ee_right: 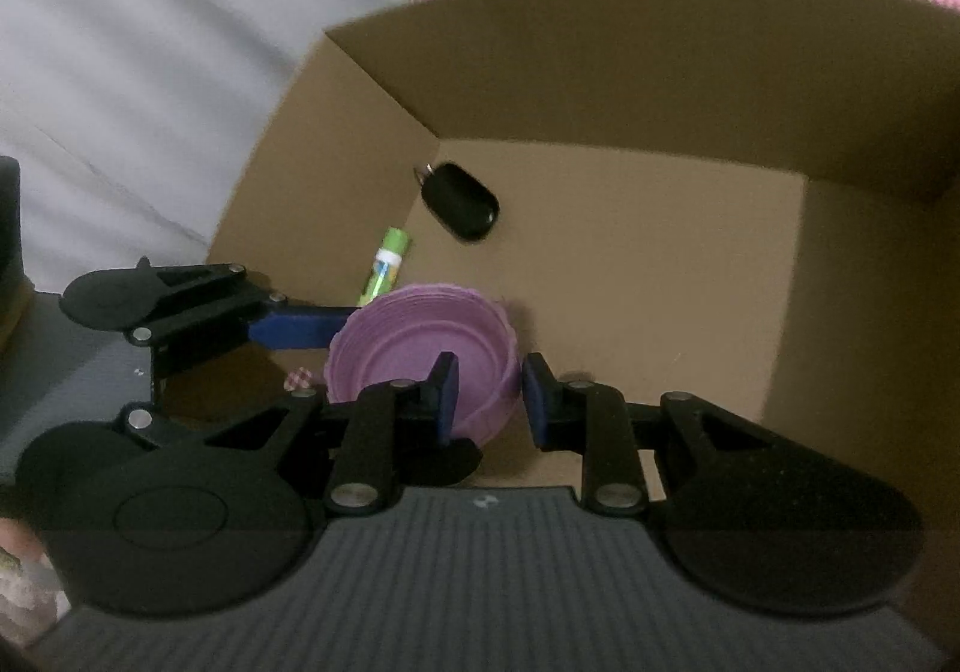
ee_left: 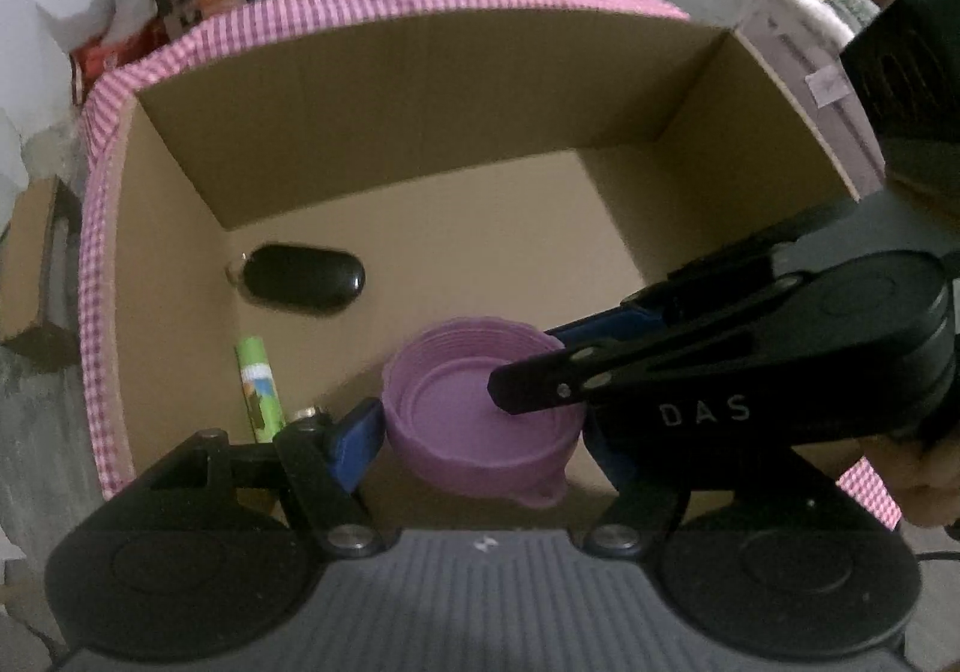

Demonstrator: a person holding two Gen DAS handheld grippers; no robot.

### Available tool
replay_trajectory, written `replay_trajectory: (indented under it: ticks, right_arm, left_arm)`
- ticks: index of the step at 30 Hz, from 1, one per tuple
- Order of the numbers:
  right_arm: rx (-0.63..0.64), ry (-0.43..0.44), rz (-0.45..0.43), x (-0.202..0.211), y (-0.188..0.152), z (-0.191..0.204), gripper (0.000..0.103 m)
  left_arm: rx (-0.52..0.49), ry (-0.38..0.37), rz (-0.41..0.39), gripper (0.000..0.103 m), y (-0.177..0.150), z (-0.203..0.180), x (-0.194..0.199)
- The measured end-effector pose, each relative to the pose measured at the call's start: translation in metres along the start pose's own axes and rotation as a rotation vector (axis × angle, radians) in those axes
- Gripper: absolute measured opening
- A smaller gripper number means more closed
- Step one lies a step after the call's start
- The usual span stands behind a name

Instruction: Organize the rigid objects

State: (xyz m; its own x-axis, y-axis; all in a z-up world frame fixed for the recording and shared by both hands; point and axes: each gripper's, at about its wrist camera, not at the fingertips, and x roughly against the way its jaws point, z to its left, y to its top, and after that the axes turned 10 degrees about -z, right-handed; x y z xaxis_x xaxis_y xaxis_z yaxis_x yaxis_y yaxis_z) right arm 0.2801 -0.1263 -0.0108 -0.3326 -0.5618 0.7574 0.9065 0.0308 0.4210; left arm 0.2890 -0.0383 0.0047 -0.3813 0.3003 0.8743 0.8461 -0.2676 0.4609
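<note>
Item: purple collapsible bowl (ee_left: 480,402), round and shallow, no long axis, mouth up. Location: inside the cardboard box (ee_left: 420,90), above its floor toward the near wall.

Left tool (ee_left: 480,432): fingers spread wide, one on each outer side of the bowl; whether the pads press the wall, I cannot tell.

Right tool (ee_right: 486,402): fingers nearly pressed together, pinching the bowl's rim wall, one inside and one outside.

Other contents: black key fob (ee_left: 306,282) and green tube (ee_left: 261,390), along the box's left wall, apart from the bowl.

Governing relation: bowl sits directly below both tools; the box floor lies clear beneath, so release looks the next step.
</note>
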Motion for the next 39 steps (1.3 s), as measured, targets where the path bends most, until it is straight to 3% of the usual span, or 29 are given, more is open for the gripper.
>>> replay_trajectory:
  ticks: [8, 16, 22, 29, 39]
  right_arm:
    - [-0.017, 0.001, 0.067, -0.014, 0.001, -0.009, 0.023]
    - [-0.02, -0.002, 0.034, -0.019, 0.003, -0.012, 0.028]
    - [-0.02, 0.02, -0.078, 0.013, -0.001, -0.011, 0.032]
    - [-0.048, 0.067, -0.255, 0.08, -0.019, -0.009, 0.033]
    - [-0.007, 0.143, -0.454, 0.187, -0.098, 0.01, 0.035]
  left_arm:
    - [0.017, -0.002, 0.043, 0.074, -0.002, 0.002, -0.01]
    - [0.027, 0.002, -0.01, 0.077, -0.003, 0.002, 0.002]
    - [0.015, 0.003, -0.12, 0.081, -0.003, -0.005, 0.033]
    - [-0.041, -0.01, -0.279, 0.087, -0.017, -0.022, 0.087]
    - [-0.065, -0.05, -0.461, 0.093, -0.082, -0.039, 0.163]
